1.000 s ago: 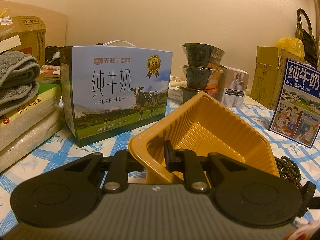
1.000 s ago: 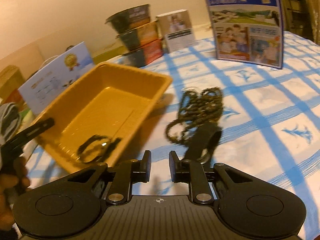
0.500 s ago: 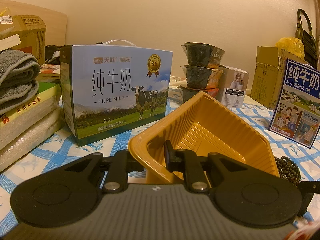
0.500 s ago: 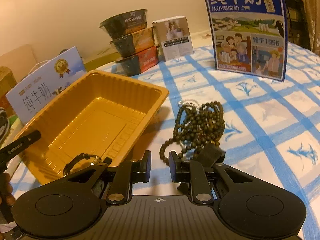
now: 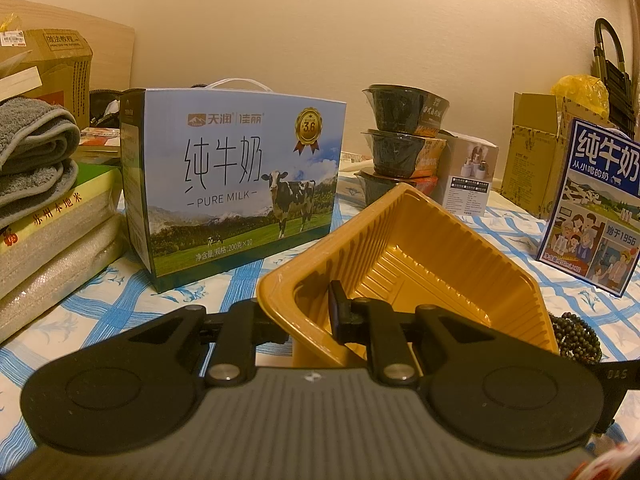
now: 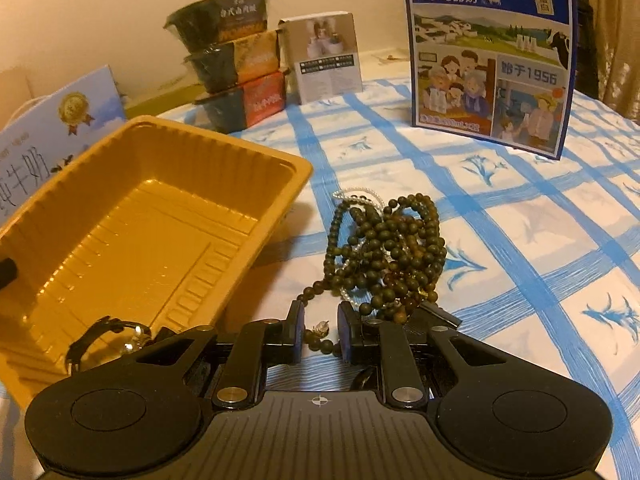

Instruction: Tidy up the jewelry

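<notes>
My left gripper (image 5: 308, 316) is shut on the near corner rim of the yellow plastic tray (image 5: 420, 264), one finger outside the wall and one inside. In the right wrist view the tray (image 6: 160, 216) lies at the left, with a black wristband piece (image 6: 108, 340) in its near corner. A pile of dark green bead strands (image 6: 392, 248) lies on the cloth just right of the tray; the same beads (image 5: 576, 336) show at the tray's right side. My right gripper (image 6: 321, 334) hangs low over the pile's near edge, narrowly open, with a loose bead strand lying between its fingertips, not pressed.
A blue-and-white checked tablecloth (image 6: 520, 240) covers the table. A blue milk carton (image 6: 492, 52) stands behind the beads. Stacked black bowls (image 6: 236, 56) and a small white box (image 6: 326, 58) stand at the back. A pure milk box (image 5: 236, 184) and folded towels (image 5: 32, 152) are at the left.
My right gripper has moved forward and down to the bead pile, which now reaches its fingertips. The left gripper and the tray have stayed put.
</notes>
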`<action>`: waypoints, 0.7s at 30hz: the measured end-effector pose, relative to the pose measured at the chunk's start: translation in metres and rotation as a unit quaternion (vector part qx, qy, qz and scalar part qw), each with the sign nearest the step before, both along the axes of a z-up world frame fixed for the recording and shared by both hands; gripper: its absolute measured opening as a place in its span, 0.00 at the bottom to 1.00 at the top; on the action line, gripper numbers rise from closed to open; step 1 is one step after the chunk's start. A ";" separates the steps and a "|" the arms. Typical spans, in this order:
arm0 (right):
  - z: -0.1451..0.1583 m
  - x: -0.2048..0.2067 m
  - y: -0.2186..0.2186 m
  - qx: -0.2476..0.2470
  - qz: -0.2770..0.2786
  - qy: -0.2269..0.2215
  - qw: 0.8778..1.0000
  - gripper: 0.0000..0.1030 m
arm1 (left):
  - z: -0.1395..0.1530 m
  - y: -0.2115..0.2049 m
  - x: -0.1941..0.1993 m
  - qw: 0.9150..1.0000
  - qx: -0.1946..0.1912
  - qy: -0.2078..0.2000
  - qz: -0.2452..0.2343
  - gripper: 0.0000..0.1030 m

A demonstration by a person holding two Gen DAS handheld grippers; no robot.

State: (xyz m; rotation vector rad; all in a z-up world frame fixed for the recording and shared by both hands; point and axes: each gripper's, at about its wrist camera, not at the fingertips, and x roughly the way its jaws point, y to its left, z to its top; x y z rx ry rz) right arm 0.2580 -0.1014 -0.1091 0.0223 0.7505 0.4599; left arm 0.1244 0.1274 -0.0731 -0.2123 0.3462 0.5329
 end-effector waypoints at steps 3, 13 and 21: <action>-0.004 0.001 0.004 -0.015 -0.009 -0.005 1.000 0.18 | 0.000 0.000 0.000 1.000 0.000 0.000 0.000 0.16; -0.013 -0.001 0.023 -0.063 0.010 -0.019 0.998 0.08 | 0.000 0.000 0.000 1.000 0.001 0.000 0.000 0.16; -0.016 -0.002 0.024 -0.072 0.003 -0.018 0.997 0.06 | 0.000 0.000 0.001 1.000 0.000 0.000 0.000 0.16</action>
